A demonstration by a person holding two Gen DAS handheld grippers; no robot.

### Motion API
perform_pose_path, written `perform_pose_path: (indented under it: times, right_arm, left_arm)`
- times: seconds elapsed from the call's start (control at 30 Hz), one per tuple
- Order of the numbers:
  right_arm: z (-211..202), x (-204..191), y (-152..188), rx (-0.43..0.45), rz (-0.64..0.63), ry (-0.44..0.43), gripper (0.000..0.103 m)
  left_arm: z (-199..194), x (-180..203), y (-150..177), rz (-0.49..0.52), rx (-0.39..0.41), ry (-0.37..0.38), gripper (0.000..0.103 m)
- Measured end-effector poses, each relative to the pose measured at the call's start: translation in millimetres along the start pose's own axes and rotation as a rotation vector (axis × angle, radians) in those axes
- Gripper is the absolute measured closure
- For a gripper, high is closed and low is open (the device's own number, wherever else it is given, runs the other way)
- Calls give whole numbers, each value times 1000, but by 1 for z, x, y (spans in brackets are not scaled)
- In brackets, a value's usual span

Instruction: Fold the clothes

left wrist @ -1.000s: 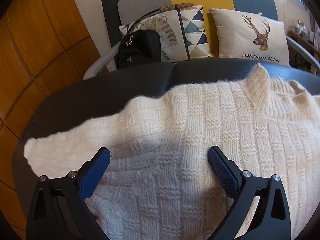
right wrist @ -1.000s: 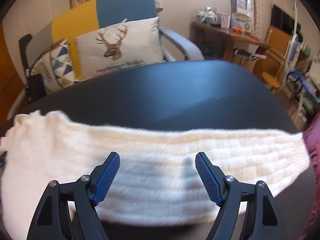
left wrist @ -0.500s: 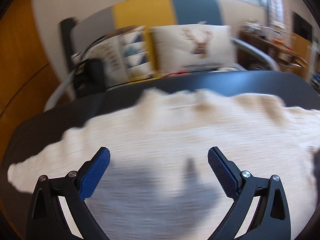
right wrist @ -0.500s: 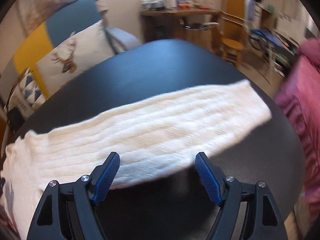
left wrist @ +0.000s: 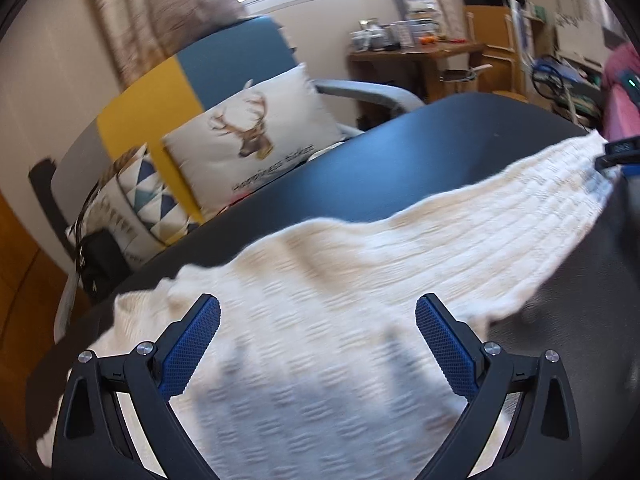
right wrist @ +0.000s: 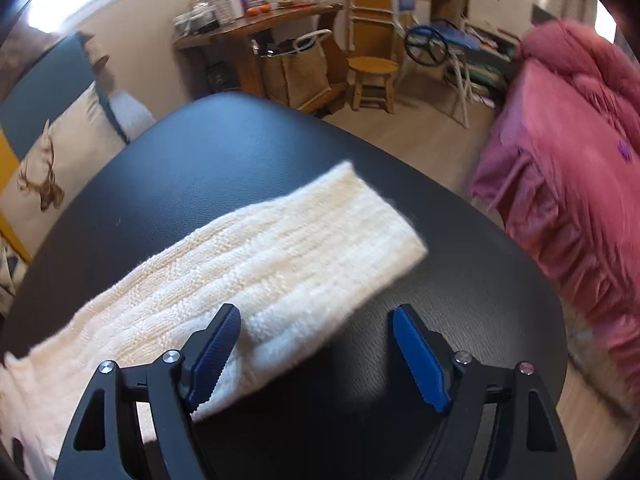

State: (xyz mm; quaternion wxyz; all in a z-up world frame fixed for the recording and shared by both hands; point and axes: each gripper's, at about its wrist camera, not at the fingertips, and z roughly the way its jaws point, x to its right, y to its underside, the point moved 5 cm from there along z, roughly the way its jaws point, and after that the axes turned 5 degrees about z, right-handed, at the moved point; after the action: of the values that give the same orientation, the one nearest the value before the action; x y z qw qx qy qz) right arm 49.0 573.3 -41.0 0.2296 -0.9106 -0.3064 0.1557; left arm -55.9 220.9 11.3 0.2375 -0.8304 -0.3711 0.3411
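Cream knit sweater lies flat on the black table. Left gripper gapes wide above its body; right gripper gapes too, straddling the sleeve edge. Bare tabletop beyond the cuff.

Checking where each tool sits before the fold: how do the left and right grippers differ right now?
The left gripper hangs over the cream sweater, knit filling its gap; the right gripper sits at the sleeve edge, its gap mostly over bare black table. Both are open, holding nothing.
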Motion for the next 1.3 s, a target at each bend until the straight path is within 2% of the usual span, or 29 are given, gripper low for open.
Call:
perform_pose_path:
  times: [0.03,0.07,0.13,0.2,0.27,0.4,0.53,0.67,0.77,0.87,0.93,1.03,1.17,1.3]
  right_arm:
    - [2,-2,-3,5,-11,3,42]
    - [3,-4,-5,12,-14,-12,50]
    - [5,-6,-9,11,2,-83,91]
    - [9,-8,-10,-22,53,-174,91]
    - [4,-12,-10,-39,105,-302,92]
    - [-26,-38,-5,-60,137,-538,92]
    - [-74,-79,-2,-83,62,-738,92]
    - [-116,-115,-1,-112,-59,-878,92]
    - [-127,-136,11,-201,-95,-996,92]
    - [-132,-156,26,-331,-109,-1138,92]
    - [-137,-168,34,-393,-148,-1186,92]
    - [-149,-186,43,-426,-262,-1197,92]
    - [-168,-205,53,-444,-361,-1225,92]
    - [-181,-215,73,-485,-418,-1252,92]
  left_arm:
    - [-1,5,-2,10,6,5,3]
    - [-4,9,-4,17,10,10,3]
    - [-10,17,-8,35,26,22,3]
    - [-16,28,-12,58,44,30,3]
    - [-23,39,-18,83,68,35,3]
    - [-37,59,-31,130,130,38,3]
    - [-52,82,-44,196,196,41,3]
    - [-67,100,-51,232,280,98,3]
    - [-75,100,-55,193,320,161,3]
    - [-86,95,-59,160,387,175,3]
    - [-96,91,-60,151,442,188,3]
    - [-108,85,-60,170,510,204,3]
    - [-103,69,-61,98,490,183,3]
    - [-100,42,-64,-57,482,219,3]
